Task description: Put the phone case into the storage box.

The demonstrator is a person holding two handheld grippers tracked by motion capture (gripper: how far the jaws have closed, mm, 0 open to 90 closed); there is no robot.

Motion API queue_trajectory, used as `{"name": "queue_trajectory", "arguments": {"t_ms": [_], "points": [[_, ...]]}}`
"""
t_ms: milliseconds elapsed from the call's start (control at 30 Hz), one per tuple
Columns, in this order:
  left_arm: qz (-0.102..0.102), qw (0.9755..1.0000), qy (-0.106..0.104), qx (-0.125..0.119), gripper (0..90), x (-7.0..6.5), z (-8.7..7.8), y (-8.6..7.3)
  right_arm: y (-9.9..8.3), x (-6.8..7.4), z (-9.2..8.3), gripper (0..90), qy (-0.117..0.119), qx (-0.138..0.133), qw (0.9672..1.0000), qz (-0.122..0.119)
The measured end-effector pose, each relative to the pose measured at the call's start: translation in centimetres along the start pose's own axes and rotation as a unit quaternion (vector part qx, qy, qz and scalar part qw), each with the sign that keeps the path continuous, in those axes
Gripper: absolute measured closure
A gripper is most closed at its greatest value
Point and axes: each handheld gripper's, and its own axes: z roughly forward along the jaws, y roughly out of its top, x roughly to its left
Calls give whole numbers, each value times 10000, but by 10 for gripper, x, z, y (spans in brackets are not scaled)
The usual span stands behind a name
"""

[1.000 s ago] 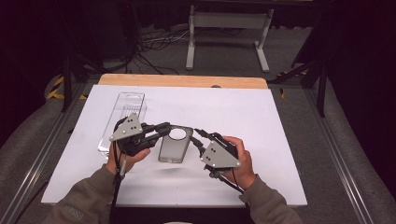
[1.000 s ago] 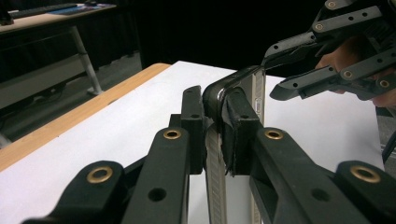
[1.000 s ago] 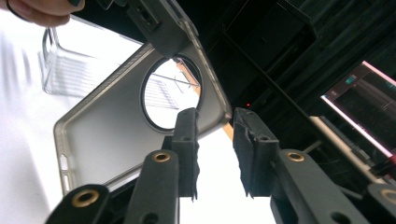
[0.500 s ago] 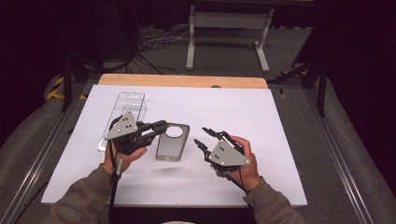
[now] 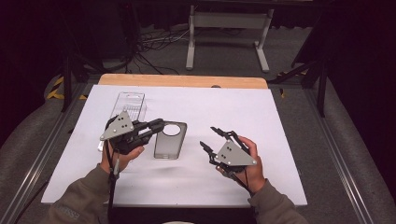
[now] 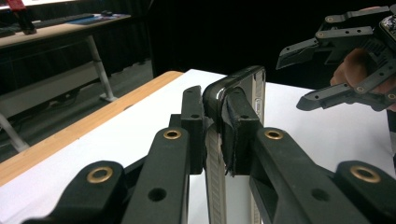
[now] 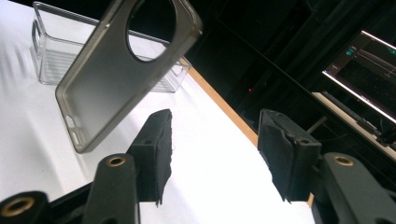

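Phone case at the middle of the desk, tray to its far left, one gripper at either side.

The translucent grey soft-plastic phone case with a round camera cutout (image 5: 170,140) sits over the middle of the white-topped desk (image 5: 261,116), its cutout end at the far side. The left gripper (image 5: 156,125) comes in from the left and its jaws close on the case's far left edge. The clear rectangular plastic tray (image 5: 128,106) lies on the desk just left of and beyond the case, behind the left gripper. The right gripper (image 5: 211,137) is to the right of the case, apart from it, jaws parted with nothing between them.
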Motion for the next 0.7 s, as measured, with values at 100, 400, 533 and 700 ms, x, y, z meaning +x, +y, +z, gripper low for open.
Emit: {"name": "queue_trajectory", "arguments": {"t_ms": [100,400,533,700], "points": [[-20,10000,3,-9,803,0,-2,0,-3,-1,-2,421,-29,-9,10000,45],[-16,10000,43,-72,803,1,-4,1,-8,-1,-4,343,-117,71,9999,73],[0,9999,70,-91,803,2,-5,1,-13,-2,-5,274,-217,161,9996,116],[-15,10000,67,-70,803,2,-7,2,-17,-2,-5,222,-292,233,9992,142]]}}
